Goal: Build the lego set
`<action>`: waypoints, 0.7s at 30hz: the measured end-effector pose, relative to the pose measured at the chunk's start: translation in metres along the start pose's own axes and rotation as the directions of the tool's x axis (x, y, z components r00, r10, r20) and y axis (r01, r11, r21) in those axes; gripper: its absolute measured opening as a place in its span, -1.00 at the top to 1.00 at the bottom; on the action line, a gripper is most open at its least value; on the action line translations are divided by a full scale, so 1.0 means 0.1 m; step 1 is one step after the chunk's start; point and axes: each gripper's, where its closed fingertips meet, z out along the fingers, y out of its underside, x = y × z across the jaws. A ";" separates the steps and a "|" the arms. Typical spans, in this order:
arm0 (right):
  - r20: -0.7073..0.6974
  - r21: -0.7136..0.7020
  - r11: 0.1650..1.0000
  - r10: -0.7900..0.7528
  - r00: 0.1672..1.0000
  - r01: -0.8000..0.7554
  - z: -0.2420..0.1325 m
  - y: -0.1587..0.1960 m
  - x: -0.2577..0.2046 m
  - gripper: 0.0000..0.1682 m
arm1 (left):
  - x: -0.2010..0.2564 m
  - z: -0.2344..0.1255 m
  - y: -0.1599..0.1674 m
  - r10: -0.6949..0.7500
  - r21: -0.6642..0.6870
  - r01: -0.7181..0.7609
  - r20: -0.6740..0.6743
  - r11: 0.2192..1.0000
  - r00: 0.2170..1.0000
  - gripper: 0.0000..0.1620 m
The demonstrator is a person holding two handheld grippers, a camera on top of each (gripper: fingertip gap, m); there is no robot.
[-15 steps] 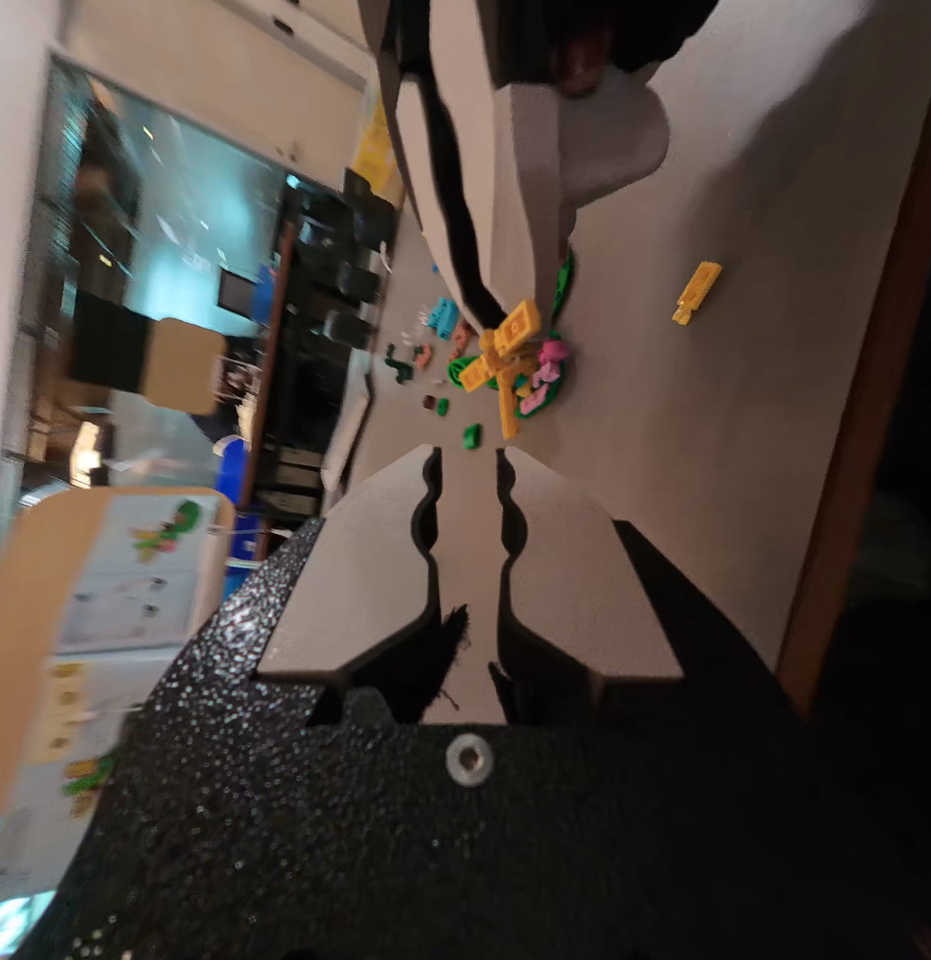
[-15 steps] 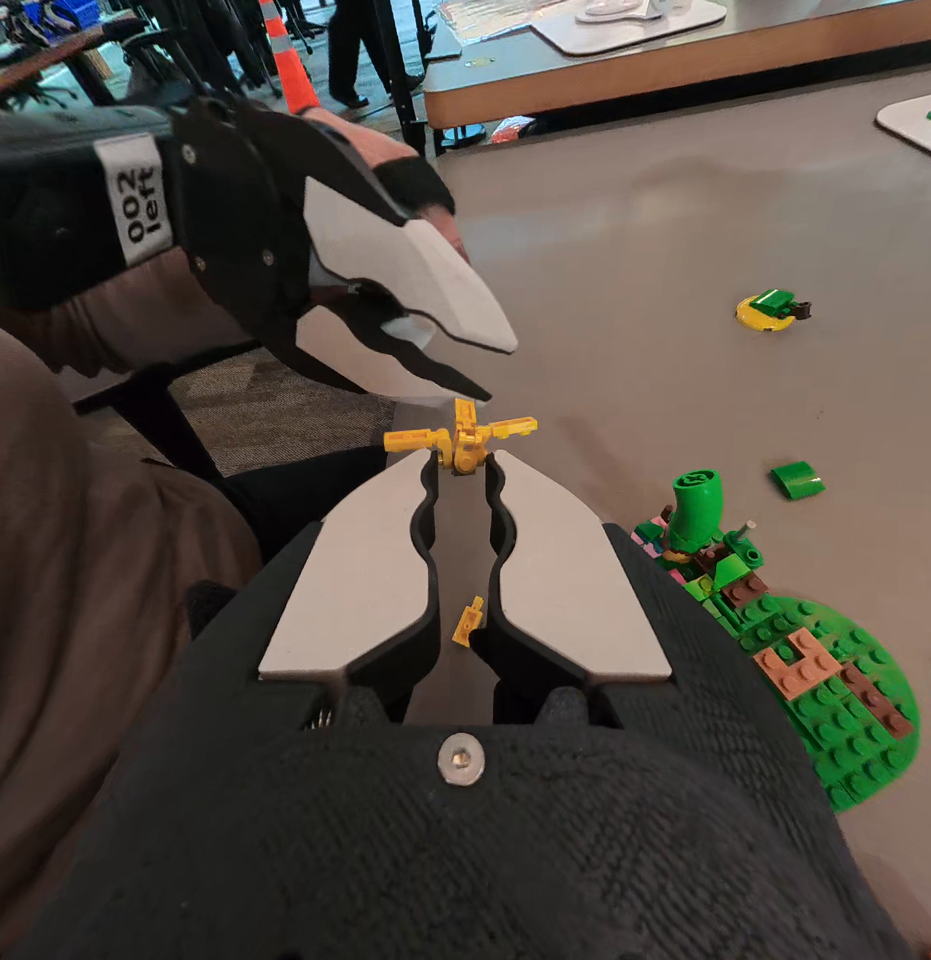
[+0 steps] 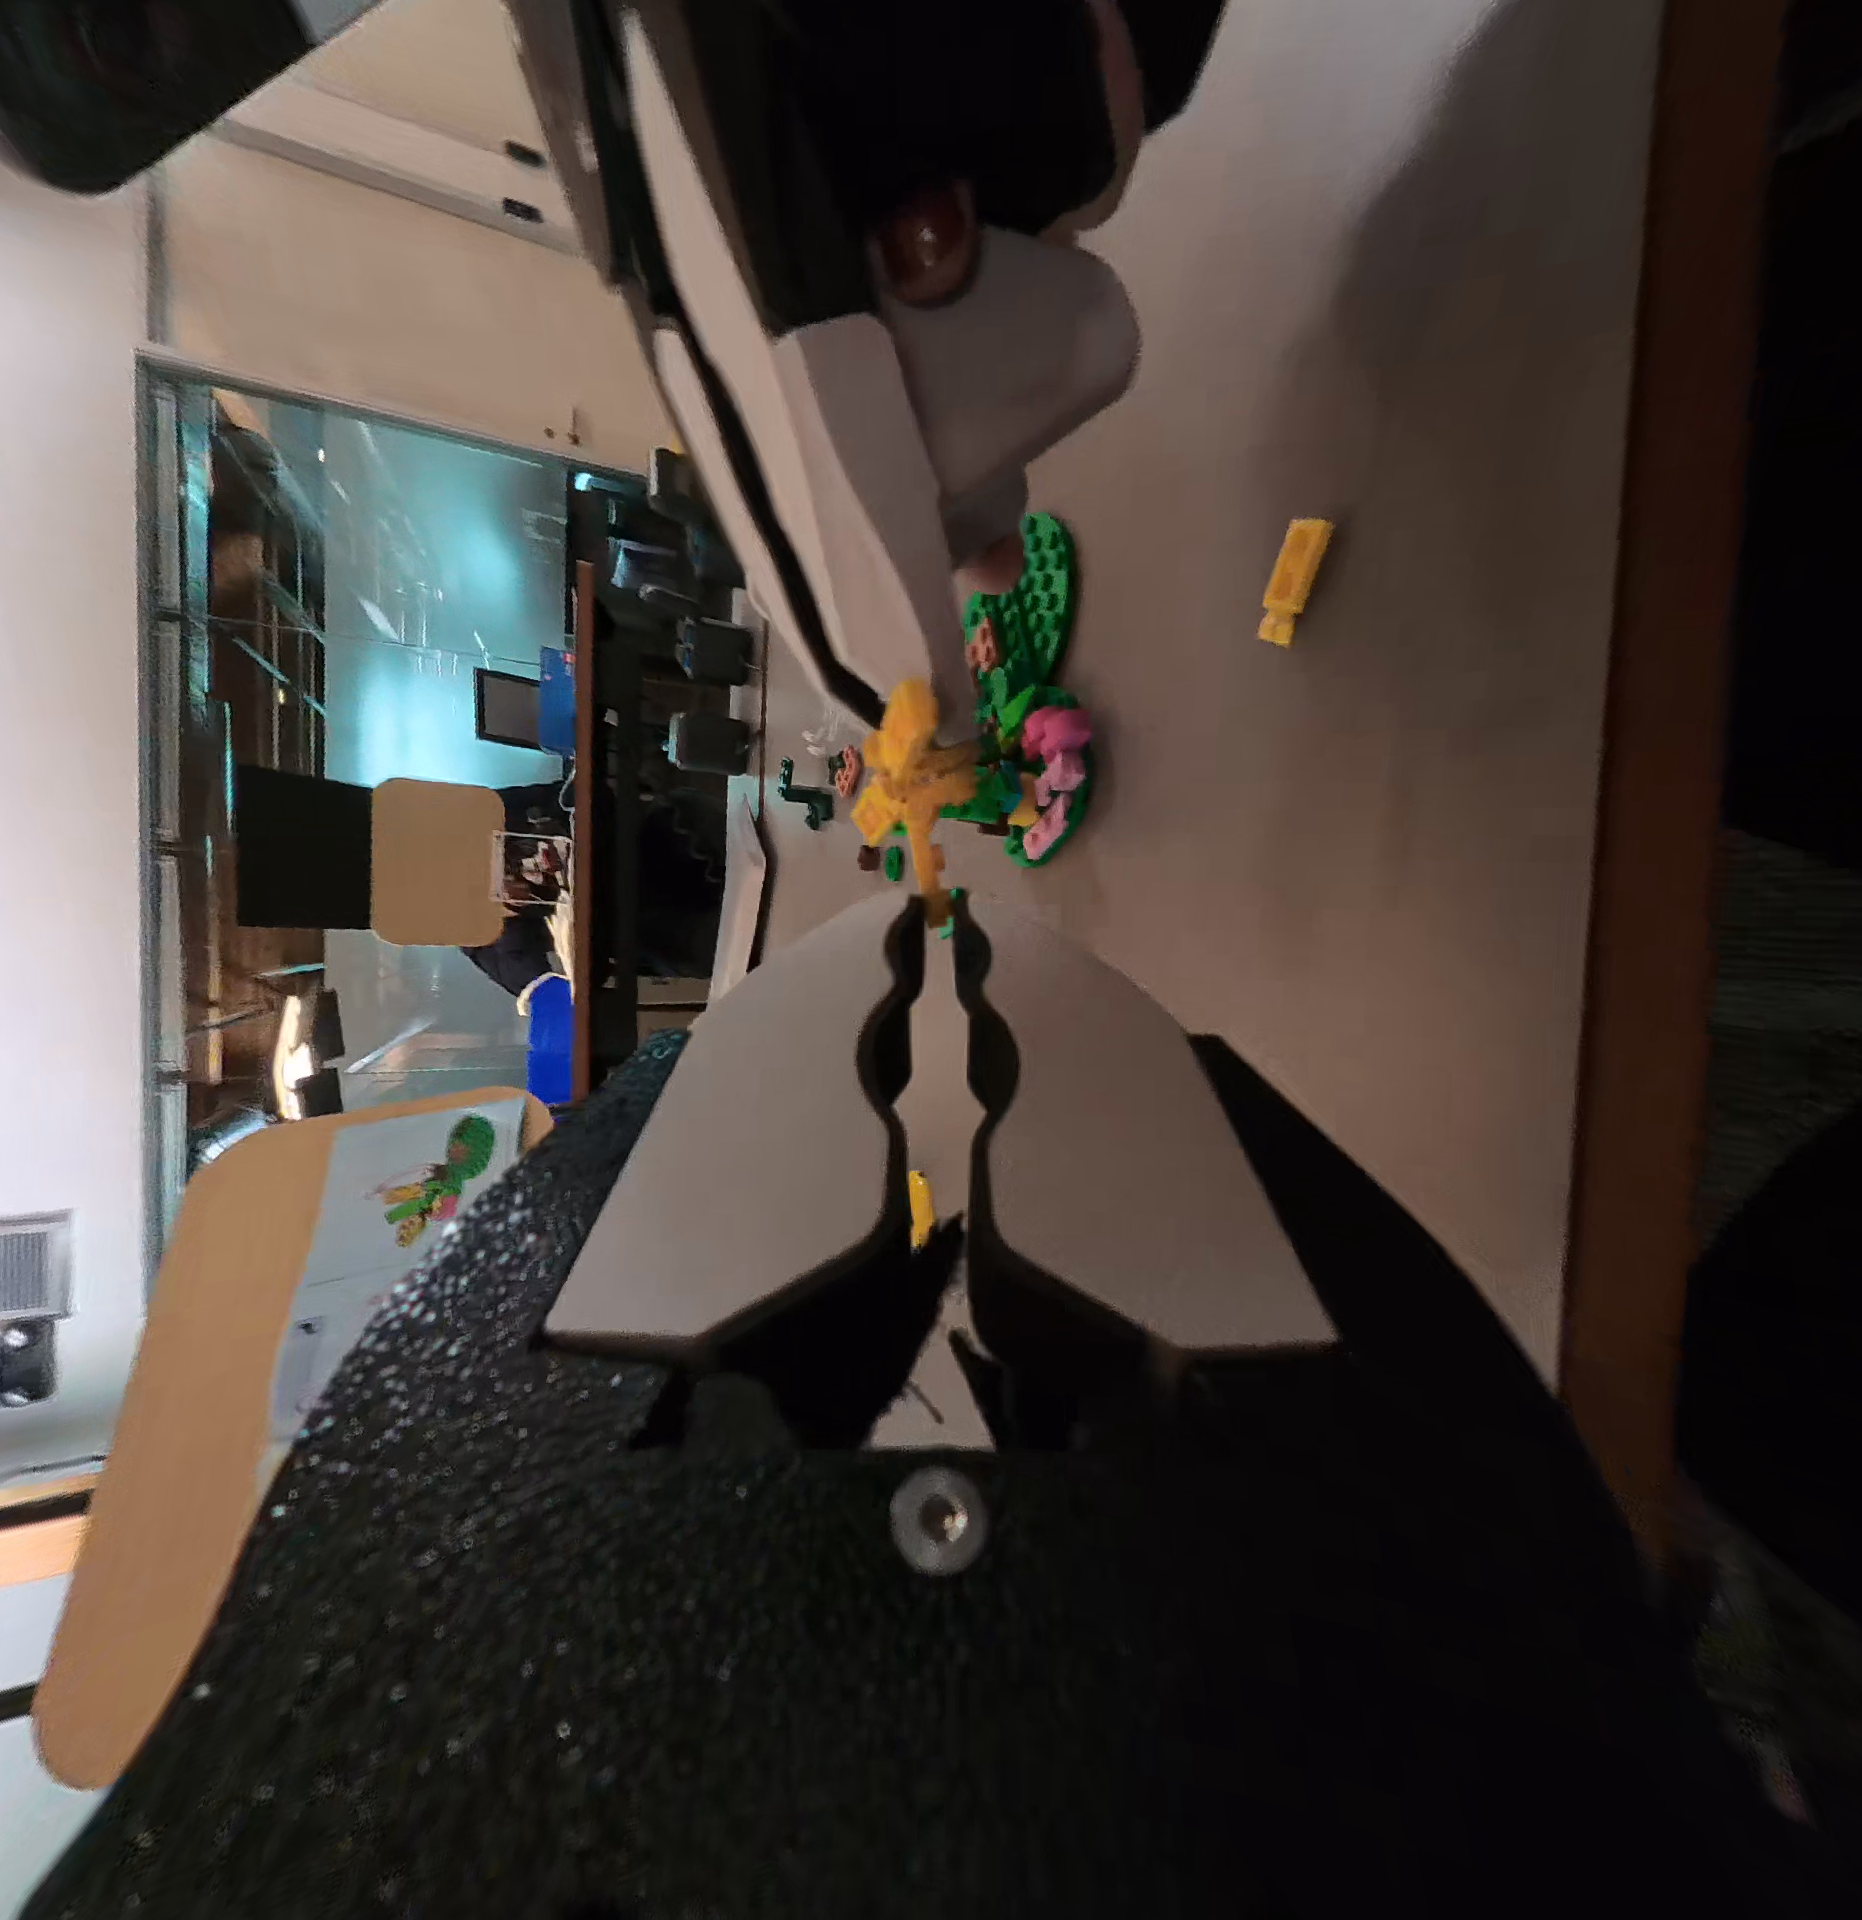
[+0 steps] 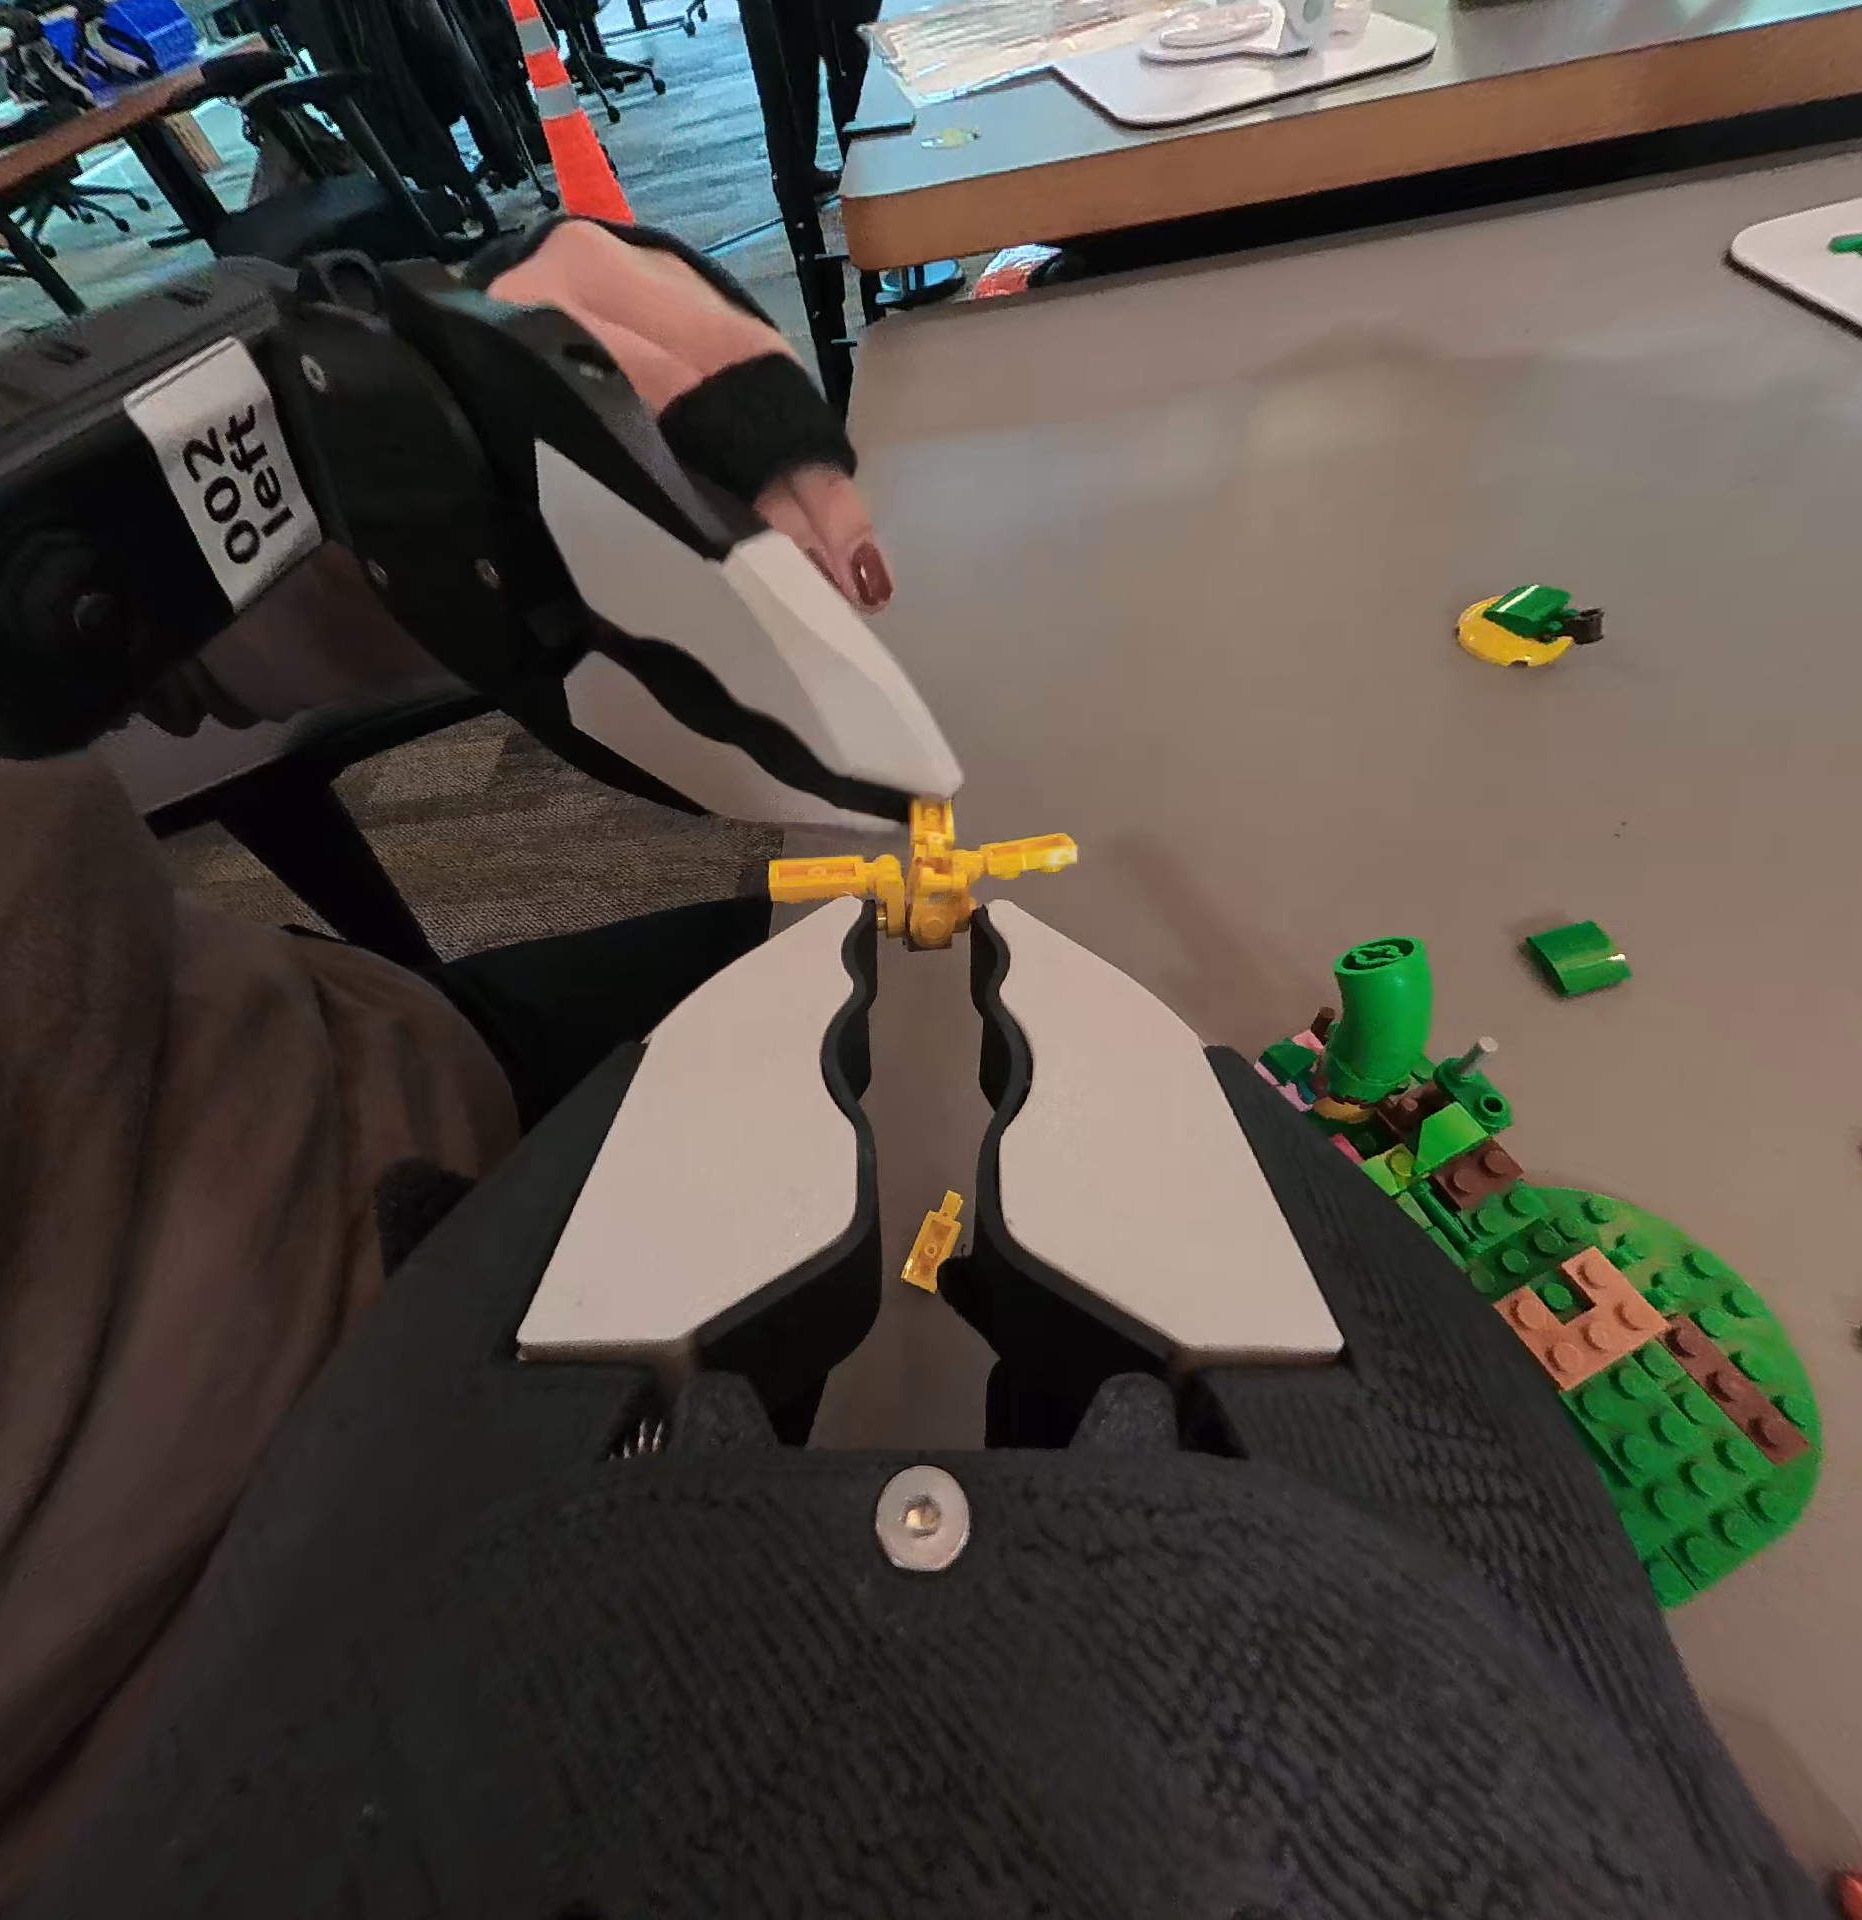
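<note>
Yellow cross-shaped assembly (image 4: 927, 873) sits clamped at its hub between the tips of my right gripper (image 4: 925, 920), raised over the grey table (image 4: 1270, 540); two arms run level, left and right across my view, and a third points up and away from me; my left gripper (image 4: 922, 805) comes in from the left, tips pinched on the end of that upright arm, so both tools grasp the one piece; in the left wrist view its fingertips (image 3: 932, 906) close on the arm's end; loose yellow piece (image 4: 935, 1242) lies on the table beneath my right fingers; green baseplate build (image 4: 1675, 1423) stands just to the right.
</note>
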 end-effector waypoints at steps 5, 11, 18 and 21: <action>-0.011 -0.011 1.000 -0.009 1.000 0.009 -0.03 0.01 0.01 0.81 | 0.03 0.03 -0.02 0.160 -0.033 -0.160 -0.011 0.987 0.987 0.94; -0.031 -0.042 0.999 -0.026 0.999 0.025 0.00 0.06 0.03 0.82 | 0.06 0.06 0.02 0.378 -0.062 -0.383 -0.071 0.922 0.923 0.95; -0.054 -0.065 0.996 -0.057 0.997 0.053 0.04 0.10 0.03 0.82 | 0.10 0.06 0.05 0.519 -0.038 -0.528 -0.131 0.849 0.844 0.95; -0.052 -0.053 0.997 -0.053 0.997 0.050 0.05 0.09 0.03 0.82 | 0.10 0.06 0.06 0.536 -0.029 -0.545 -0.143 0.838 0.832 0.95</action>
